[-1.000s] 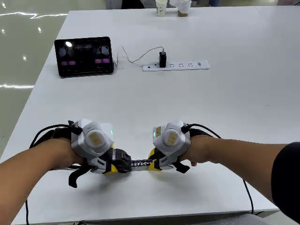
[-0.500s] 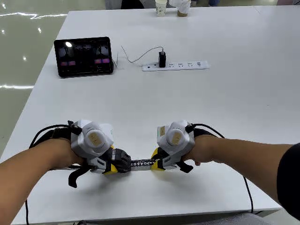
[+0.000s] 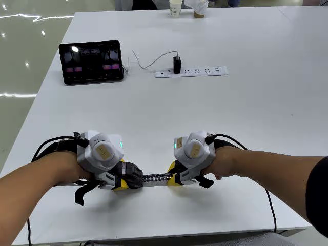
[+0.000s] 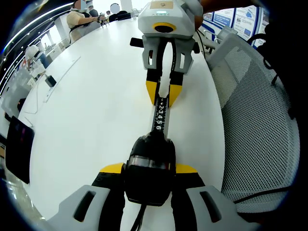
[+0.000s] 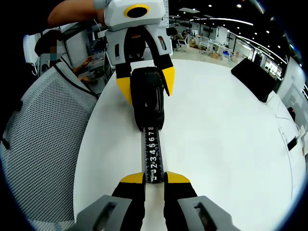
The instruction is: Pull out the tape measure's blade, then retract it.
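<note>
Low in the head view, left of centre, the left gripper [image 3: 124, 180] has its yellow-tipped jaws clamped around the black tape measure case [image 3: 132, 176], near the bottom edge of the white table [image 3: 215, 118]. Just to its right, the right gripper [image 3: 173, 179] pinches the end of the blade [image 3: 155, 178] between narrow jaws, a short numbered stretch spanning the gap between them. A tablet [image 3: 92, 61] and power strip [image 3: 192, 72] lie towards the upper left

Black tape measure [image 4: 150, 166], its numbered blade [image 5: 151, 154] drawn out to 8.
</note>
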A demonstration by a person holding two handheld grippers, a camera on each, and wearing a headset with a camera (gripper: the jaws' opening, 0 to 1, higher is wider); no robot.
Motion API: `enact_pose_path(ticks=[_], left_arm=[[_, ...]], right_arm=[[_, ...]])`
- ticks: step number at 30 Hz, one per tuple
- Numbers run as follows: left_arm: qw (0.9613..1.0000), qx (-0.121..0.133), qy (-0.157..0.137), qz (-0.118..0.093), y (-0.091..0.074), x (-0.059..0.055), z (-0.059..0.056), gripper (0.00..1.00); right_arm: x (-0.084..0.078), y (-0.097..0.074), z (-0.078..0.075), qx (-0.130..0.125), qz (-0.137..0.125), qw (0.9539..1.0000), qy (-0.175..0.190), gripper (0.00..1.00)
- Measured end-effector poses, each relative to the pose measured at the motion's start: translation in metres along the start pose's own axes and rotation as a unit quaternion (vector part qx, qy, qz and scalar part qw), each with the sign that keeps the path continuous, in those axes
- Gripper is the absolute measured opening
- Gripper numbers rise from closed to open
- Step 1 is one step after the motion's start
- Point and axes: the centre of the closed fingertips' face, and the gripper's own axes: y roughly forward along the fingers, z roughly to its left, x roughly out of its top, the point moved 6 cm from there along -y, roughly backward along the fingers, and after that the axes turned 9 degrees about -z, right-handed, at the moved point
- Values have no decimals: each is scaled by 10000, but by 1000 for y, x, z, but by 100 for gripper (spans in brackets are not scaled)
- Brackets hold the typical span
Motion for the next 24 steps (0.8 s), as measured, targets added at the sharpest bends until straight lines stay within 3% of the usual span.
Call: enact_pose_path(ticks=[24], left_arm=[[10000,5,-10,-25,0,0,0,31]], right_arm=[[-10,-10,-1,7,52,10000,-8,11]])
